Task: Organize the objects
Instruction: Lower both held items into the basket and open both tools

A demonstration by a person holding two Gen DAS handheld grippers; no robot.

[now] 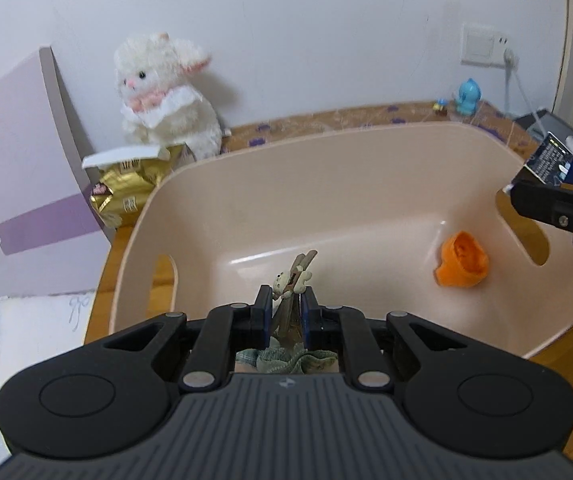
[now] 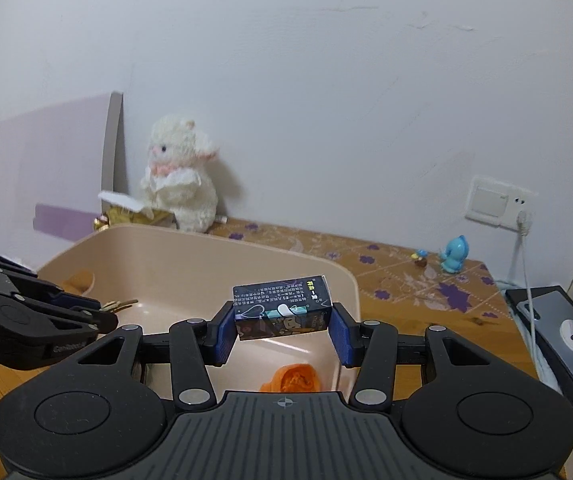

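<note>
A beige plastic basket (image 1: 326, 140) (image 2: 206, 240) stands on the wooden table. My left gripper (image 1: 284, 312) is shut on a wooden clip with a small bear figure (image 1: 292, 284), held over the basket's near side. In the right wrist view the left gripper (image 2: 98, 312) comes in from the left, the clip's tip (image 2: 120, 303) poking out. My right gripper (image 2: 282, 332) is shut on a dark printed carton (image 2: 282, 308), held above the basket's right end. The left wrist view shows that carton (image 1: 546, 158) at the right edge. An orange piece (image 1: 462, 260) (image 2: 296, 378) lies on the basket floor.
A white plush rabbit (image 1: 166, 96) (image 2: 178, 184) and a gold packet (image 1: 126, 188) sit behind the basket by the wall. A blue toy figure (image 2: 452, 256) stands on the flowered mat (image 2: 386, 264). A wall socket with a cable (image 2: 498, 202) and a dark device (image 2: 546, 320) are at the right. Green cloth (image 1: 286, 360) lies under my left gripper.
</note>
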